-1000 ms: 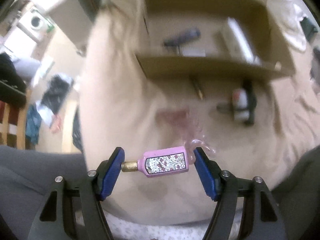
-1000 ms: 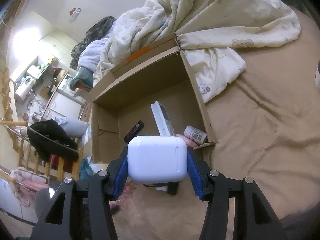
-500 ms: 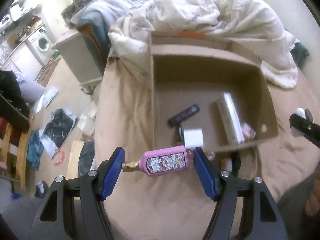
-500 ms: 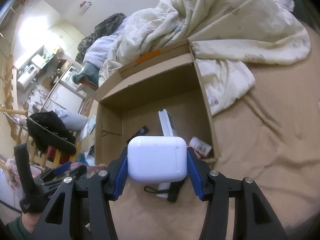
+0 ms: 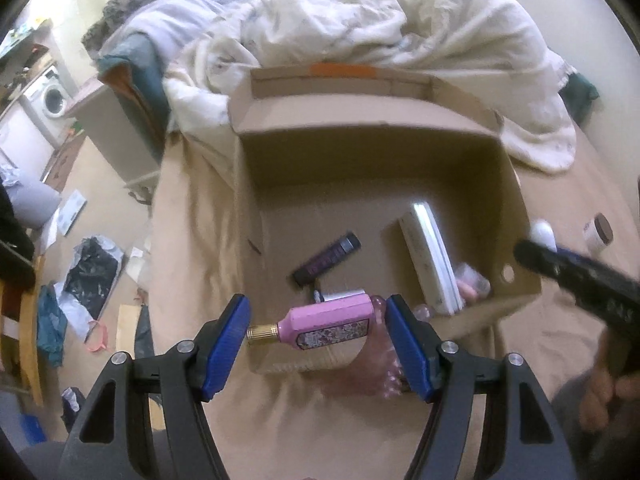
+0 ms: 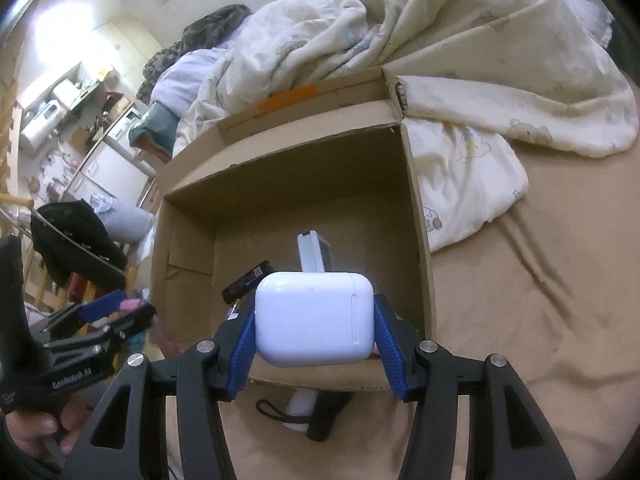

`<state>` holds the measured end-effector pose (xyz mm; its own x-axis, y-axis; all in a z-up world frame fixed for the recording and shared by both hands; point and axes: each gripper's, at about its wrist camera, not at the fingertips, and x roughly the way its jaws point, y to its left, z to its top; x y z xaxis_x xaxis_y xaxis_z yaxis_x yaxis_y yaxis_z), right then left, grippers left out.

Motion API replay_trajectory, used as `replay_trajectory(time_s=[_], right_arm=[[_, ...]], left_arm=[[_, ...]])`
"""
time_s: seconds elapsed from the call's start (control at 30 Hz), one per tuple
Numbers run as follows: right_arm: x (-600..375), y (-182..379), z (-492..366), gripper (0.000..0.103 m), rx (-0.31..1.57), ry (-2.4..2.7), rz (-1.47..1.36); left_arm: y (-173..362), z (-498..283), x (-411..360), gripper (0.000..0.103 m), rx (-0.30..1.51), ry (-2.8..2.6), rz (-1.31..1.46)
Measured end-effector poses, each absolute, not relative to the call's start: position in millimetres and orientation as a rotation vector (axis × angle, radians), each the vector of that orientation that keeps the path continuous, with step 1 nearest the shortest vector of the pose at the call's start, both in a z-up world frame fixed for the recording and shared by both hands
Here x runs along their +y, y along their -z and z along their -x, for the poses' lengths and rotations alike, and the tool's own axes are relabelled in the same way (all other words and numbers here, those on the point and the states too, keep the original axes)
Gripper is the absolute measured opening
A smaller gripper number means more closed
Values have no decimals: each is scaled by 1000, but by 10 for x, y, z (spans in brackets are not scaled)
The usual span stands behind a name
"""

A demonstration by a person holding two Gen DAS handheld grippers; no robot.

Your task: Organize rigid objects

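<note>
The bottle (image 5: pixel 330 326) is hanging lengthwise in the left tongs (image 5: pixel 318 330) above the box's (image 5: pixel 460 116) near wall. The right tongs (image 6: pixel 314 334) are gripping the white case (image 6: pixel 314 318) there too. Pinched cap-to-base, the bottle is risking pivoting out and landing outside.

You are looking at a cream duvet (image 5: pixel 400 32) lying crumpled at the head of the tan bedsheet (image 6: pixel 520 320). A washing machine (image 5: pixel 50 98) is standing at the far left, a dark garment (image 6: pixel 76 240) is hanging over a wooden chair, and bags and papers (image 5: pixel 88 268) are littering the floor.
</note>
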<state>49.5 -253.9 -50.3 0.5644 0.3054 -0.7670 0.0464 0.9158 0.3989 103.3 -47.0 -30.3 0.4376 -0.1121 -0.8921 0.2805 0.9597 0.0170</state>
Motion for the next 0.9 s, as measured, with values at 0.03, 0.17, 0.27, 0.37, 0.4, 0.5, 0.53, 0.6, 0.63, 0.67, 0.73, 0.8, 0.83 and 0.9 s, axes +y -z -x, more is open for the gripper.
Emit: replay_trajectory(time_s=[0.03,0.17,0.27,0.37,0.4,0.5,0.53,0.6,0.63,0.67,0.73,0.8,0.83,0.9], right_arm=[[-2530,497,-488,57,963,-157,-391],[-2524,486,-449,57,963,-173,-403],[-2482,462,-417,57,958,-181,-388],[-2456,457,-390,57,957,-180,-373],[-2455,456,-379,57,957,-177,-369],[-2481,456,-347,57,958,-167,-367],[-2492,455,-340,57,959,-164,-370],[-2520,451,-330,57,957,-163,-381],[-2530,449,-332,57,956,-163,-385],[-2534,449,-335,57,955,-163,-388],[-2525,458,-350,57,958,-165,-391],[-2506,470,-371,57,963,-169,-386],[-2491,475,-379,57,966,-171,-383],[-2474,475,-378,57,968,-175,-377]], left_arm=[[331,-984,-475,67,1101,254,-183],[613,-733,-504,24,1184,303,-244],[841,-625,-486,15,1234,303,-264],[937,-602,-449,11,1252,296,-268],[944,-622,-379,11,1263,275,-232],[939,-683,-186,26,1260,207,-174],[959,-715,-100,38,1278,184,-137],[1065,-758,70,69,1345,141,-38],[1122,-762,104,69,1368,125,-22],[1185,-760,121,69,1391,118,-14],[1332,-745,84,69,1432,130,-20],[1441,-723,-13,63,1450,141,-71],[1494,-711,-82,61,1455,153,-102],[1580,-683,-220,60,1472,187,-152]])
